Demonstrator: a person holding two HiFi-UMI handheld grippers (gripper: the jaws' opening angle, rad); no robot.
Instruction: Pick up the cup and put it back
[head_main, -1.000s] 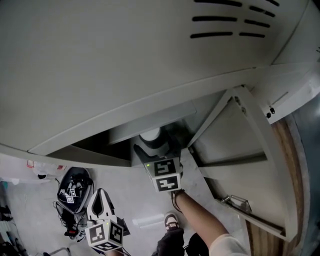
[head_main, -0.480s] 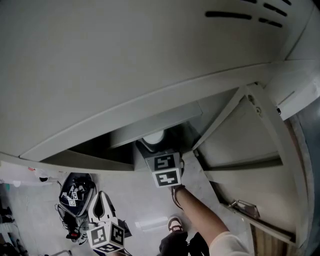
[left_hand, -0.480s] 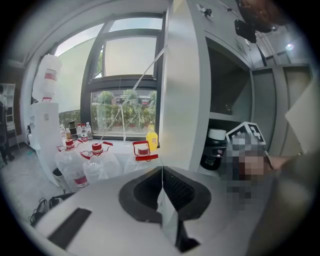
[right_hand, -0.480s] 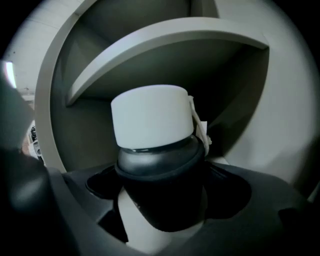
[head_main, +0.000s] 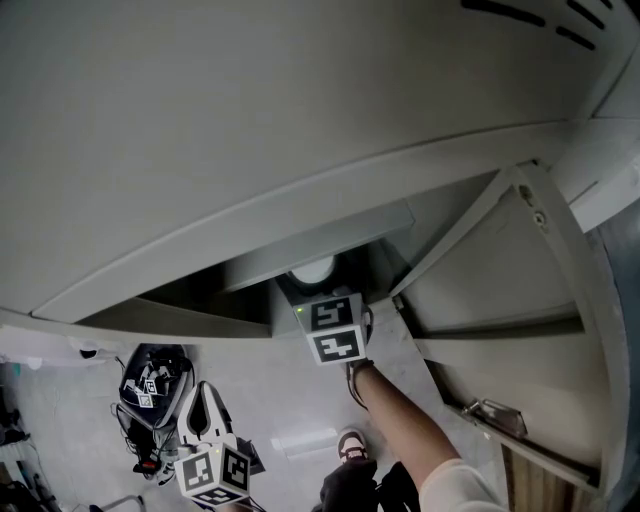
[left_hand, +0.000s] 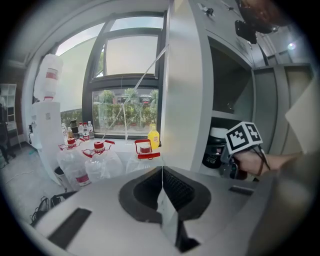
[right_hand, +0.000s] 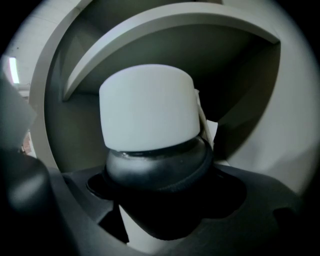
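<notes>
One white-lidded cup (right_hand: 147, 115) is clamped in the right gripper (right_hand: 155, 210) inside the cabinet (right_hand: 250, 90), probably needing a steady set-down and release, while the left gripper (left_hand: 161, 197) hangs closed and empty.

The cup (right_hand: 147, 112) stands inside the cabinet (head_main: 250, 150), between the jaws of the right gripper (head_main: 312, 298). The left gripper (head_main: 205, 405) hangs lower left, well apart.

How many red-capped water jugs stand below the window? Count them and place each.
3. The left jug is beside the white dispenser, the middle jug right of it, the right jug nearest the cabinet post. The left gripper may hide more.
</notes>
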